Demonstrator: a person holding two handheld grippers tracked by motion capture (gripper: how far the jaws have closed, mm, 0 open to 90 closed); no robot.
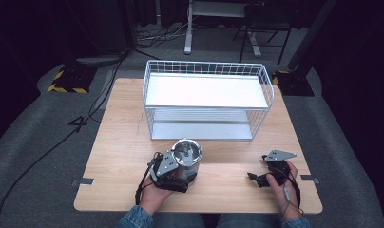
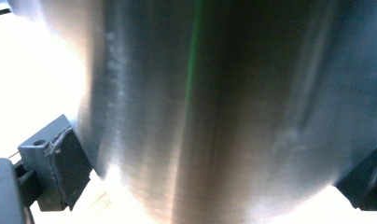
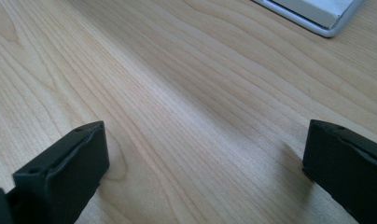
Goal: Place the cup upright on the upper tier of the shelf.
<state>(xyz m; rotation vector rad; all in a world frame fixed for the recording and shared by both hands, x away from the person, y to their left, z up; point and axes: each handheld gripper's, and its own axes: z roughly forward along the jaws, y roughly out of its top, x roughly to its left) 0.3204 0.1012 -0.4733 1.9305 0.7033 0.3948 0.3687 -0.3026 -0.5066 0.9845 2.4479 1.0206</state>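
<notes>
A shiny steel pot (image 1: pixel 188 160) with a knobbed lid stands upright on the wooden table (image 1: pixel 119 128), near its front edge and left of centre. My left gripper (image 1: pixel 184 172) reaches around the pot's near side. In the left gripper view the brushed steel wall of the pot (image 2: pixel 214 107) sits between the two jaws, and the left pad (image 2: pixel 67 168) stands just off the wall; the left gripper (image 2: pixel 214 179) looks open. My right gripper (image 1: pixel 256 178) rests low at the front right, and the right gripper (image 3: pixel 205 172) is open over bare wood.
A white wire basket rack (image 1: pixel 206 66) with a white upper shelf and a lower shelf stands at the back centre of the table; its base corner (image 3: pixel 317 18) shows in the right gripper view. Cables and stand legs lie on the floor beyond the table.
</notes>
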